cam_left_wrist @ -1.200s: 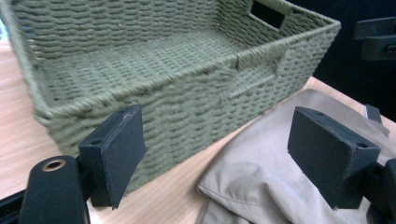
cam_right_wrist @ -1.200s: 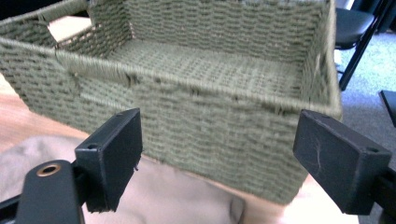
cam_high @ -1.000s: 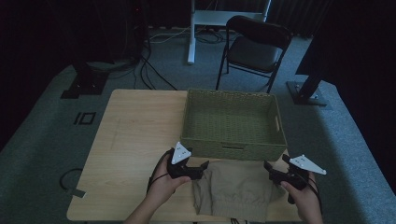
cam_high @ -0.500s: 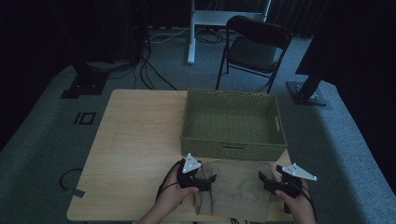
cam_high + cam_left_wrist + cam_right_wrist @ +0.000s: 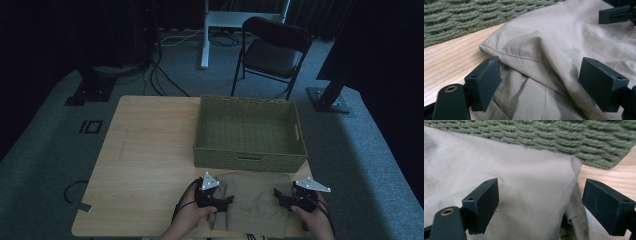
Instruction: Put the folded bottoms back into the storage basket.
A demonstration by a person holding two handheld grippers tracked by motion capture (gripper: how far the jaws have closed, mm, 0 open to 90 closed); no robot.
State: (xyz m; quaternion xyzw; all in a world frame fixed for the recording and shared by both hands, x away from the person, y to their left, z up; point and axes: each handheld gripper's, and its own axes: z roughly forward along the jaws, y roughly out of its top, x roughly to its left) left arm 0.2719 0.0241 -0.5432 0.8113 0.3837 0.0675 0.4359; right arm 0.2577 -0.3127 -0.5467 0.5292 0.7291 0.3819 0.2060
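A khaki cloth garment lies crumpled at the table's front edge, just before a green woven basket. My left gripper sits low at the cloth's left side, open, its jaws straddling a folded seam edge without pressing on it. My right gripper is at the cloth's right side, also open. In the right gripper view the right gripper spans the cloth's right edge, with the basket wall close behind. In the left gripper view the left gripper hovers over the cloth, and a jaw of the other gripper shows at the top right.
The wooden table has bare room to the left of the basket. The basket is empty and stands close behind the cloth. A folding chair and stand bases rest on the carpet beyond the table.
Both hands have come down and drawn in toward the cloth, from beside it to its left and right edges. The jaws stay open and the cloth has not moved.
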